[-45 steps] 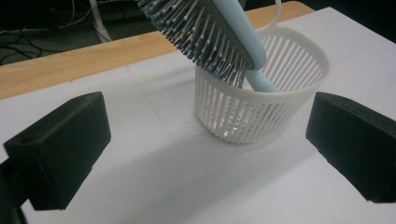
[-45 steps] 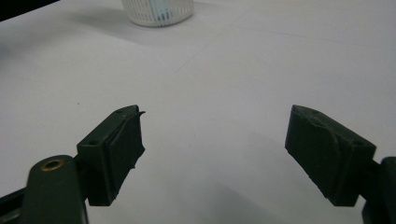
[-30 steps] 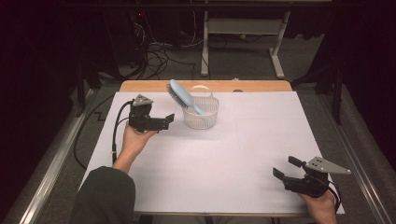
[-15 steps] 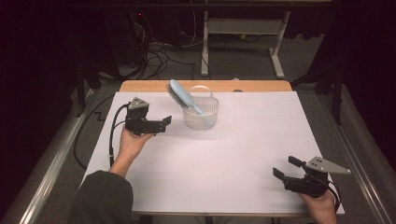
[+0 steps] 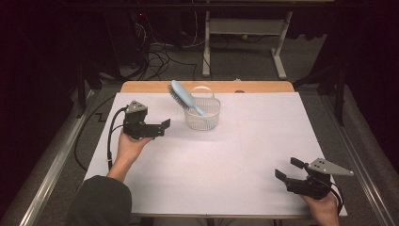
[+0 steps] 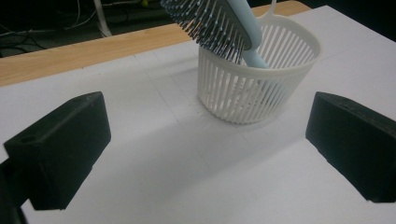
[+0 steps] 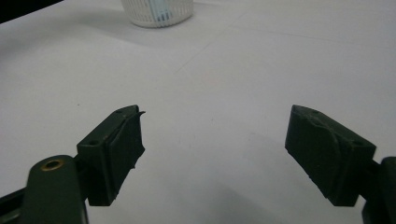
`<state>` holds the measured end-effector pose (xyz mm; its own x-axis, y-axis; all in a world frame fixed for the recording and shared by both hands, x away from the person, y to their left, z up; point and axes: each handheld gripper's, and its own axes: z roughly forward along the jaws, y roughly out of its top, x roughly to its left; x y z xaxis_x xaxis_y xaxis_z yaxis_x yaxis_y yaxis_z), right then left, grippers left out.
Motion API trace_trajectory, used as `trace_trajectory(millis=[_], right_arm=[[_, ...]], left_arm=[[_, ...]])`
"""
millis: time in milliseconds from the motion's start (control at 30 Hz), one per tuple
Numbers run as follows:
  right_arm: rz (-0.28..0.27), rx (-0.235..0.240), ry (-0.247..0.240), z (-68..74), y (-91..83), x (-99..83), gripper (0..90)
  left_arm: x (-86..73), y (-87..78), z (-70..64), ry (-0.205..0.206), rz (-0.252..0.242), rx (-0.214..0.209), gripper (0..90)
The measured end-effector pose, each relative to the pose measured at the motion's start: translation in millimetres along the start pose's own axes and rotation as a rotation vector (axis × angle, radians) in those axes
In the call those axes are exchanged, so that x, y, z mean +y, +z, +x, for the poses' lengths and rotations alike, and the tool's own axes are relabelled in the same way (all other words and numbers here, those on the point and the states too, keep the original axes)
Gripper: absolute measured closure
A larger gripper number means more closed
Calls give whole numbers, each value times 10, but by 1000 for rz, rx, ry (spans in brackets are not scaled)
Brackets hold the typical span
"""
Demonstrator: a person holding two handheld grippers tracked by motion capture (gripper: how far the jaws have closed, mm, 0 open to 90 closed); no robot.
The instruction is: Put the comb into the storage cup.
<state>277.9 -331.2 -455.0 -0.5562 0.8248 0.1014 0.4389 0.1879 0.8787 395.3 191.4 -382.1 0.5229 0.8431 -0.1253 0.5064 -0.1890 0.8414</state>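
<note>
Pale-blue hairbrush [image 5: 186, 96] leans bristles-down in white slatted basket [image 5: 203, 115].

Bright, even overhead light on the white paper-covered table [image 5: 226, 169]; room beyond it nearly black. Soft shadows beside the white slotted plastic basket [image 6: 259, 81]. Gripper views slightly soft, jaws blurred.

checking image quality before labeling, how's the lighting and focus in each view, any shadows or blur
High view: white table cover evenly lit, room behind nearly black, everything fairly sharp. Left gripper view: basket and hairbrush crisp, soft shadow on the cover below the basket, the near black jaws slightly soft. Right gripper view: the jaws clear, basket at the top edge a bit blurred, faint shadow beside it.
</note>
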Motion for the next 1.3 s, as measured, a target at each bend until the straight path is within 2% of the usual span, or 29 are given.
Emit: trace_trajectory(millis=[300, 900, 1300], right_arm=[[0, 1, -4, 2, 3, 1, 198], [0, 0, -6, 4, 2, 2, 199], [1, 0, -5, 5, 3, 2, 199]], left_arm=[[-60, -82, -24, 16, -10, 10, 0], [-156, -167, -33, 11, -19, -9, 0], [-217, -233, -29, 11, -20, -2, 0]])
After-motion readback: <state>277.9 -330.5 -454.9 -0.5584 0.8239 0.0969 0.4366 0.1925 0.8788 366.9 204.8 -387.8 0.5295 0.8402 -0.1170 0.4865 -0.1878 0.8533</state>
